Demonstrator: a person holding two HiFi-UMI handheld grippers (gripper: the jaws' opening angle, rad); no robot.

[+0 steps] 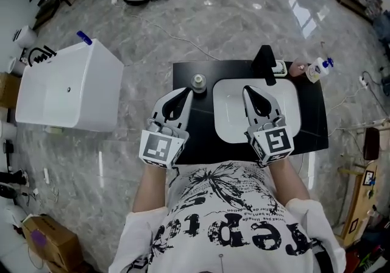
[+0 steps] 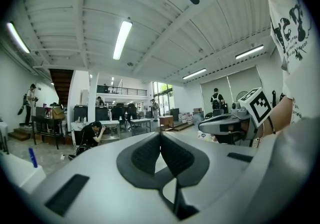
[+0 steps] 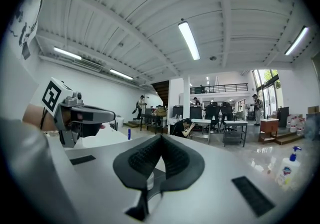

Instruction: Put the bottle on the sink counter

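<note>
Hovering, head view: left claw (image 1: 186,94), right claw (image 1: 248,91) above black surface (image 1: 314,113); bottle (image 1: 198,81) upright there beside sink (image 1: 228,128), untouched.
Left gripper view: jaws together, empty.
Right gripper view: likewise.
Advice: back away wide of bottle.

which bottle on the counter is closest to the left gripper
The grey-capped bottle left of the sink, just beyond the left gripper's fingers. The spray bottle with the blue top stands far off at the counter's right corner.
</note>
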